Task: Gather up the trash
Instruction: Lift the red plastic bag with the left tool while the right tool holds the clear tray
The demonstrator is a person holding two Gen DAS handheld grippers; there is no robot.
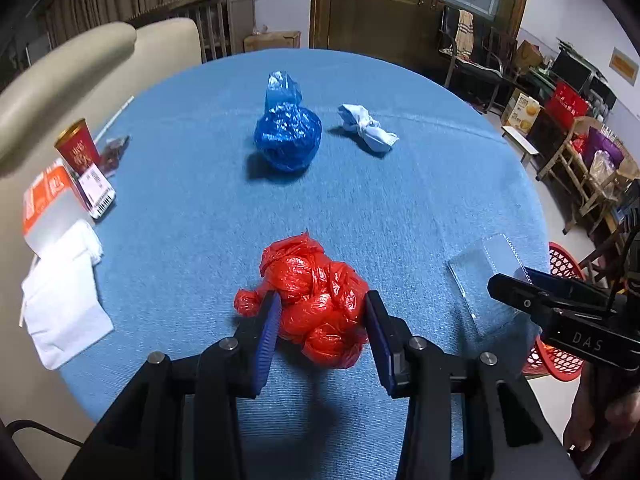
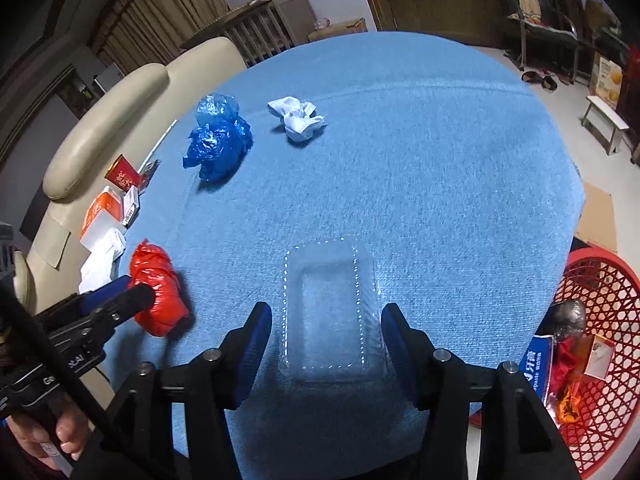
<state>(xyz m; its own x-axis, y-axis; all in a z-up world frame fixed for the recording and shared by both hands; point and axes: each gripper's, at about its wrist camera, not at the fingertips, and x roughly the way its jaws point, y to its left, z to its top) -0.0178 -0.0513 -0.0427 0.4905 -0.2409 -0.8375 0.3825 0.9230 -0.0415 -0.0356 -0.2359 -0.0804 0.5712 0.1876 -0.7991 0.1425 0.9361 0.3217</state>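
In the left wrist view, the far left edge of the blue-clothed counter (image 1: pixel 400 208) carries a white paper bag (image 1: pixel 64 304), an orange and white carton (image 1: pixel 44 196) and a red cup (image 1: pixel 78 150). Toward the upper middle sits a crumpled blue plastic bag (image 1: pixel 288 128), and just right of it a knotted white wad (image 1: pixel 366 126), apart from the bag. At lower centre the left tool (image 1: pixel 322 322) has its blue pads on either side of a crumpled red plastic bag (image 1: pixel 320 300) that lies on the cloth; the jaws stand narrow and both pads touch the bag's sides, so it is gripped. At the right edge a clear plastic tray (image 1: pixel 484 276) lies flat on the counter, with the other tool's black finger reaching over its near corner.

In the right wrist view, the red bag shows at the lower left, pinched by the left tool. At lower centre the right tool (image 2: pixel 326 330) straddles the clear tray (image 2: pixel 332 312); its jaws are moderately wide, and whether the pads press the tray's rim cannot be told, since the clear edges blur against them. At the lower right, off the counter's edge, a red mesh basket (image 2: pixel 608 360) holds a blue carton and other wrappers.
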